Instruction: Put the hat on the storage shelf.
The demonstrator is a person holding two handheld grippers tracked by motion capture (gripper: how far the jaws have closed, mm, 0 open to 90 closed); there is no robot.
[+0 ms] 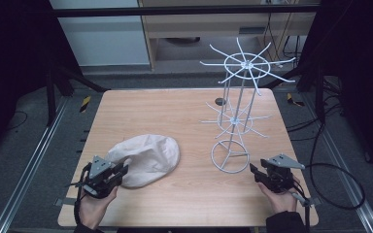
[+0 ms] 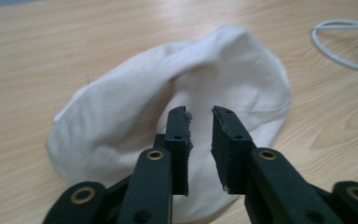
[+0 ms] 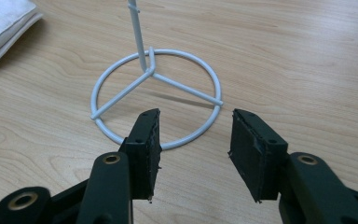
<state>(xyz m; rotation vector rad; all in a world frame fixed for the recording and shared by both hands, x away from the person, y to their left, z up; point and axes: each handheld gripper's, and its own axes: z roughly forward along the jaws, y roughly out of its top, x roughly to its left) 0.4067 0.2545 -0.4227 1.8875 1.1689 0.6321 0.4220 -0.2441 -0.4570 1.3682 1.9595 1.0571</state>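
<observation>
The worktop is pale wood. On its right half stands the white wire rack, upright, two tiers of radiating hooks above a ring base. Left of the rack, on the near-left part of the worktop, lies the task's thing, a white cloth cap, slumped flat and well apart from the ring base. I read its long axis as running from near-left to far-right across the worktop, the fuller rounded end toward the rack and the narrower end toward my left hand. My left tool sits at the cap's near-left edge and points along that axis; in the left gripper view the cap spreads straight ahead of and under the tips. The jaws stand narrow with a slim gap, and I see no fabric pinched between the pads, so I log it as not gripping. My right tool rests just near-right of the ring base, jaws moderately wide and empty, aimed at the ring's near rim. The left hand is plainly the nearer to the cap. My judgement: the next move is a short push forward and down onto the cap's near edge; a thin single layer may slip from the pads.
</observation>
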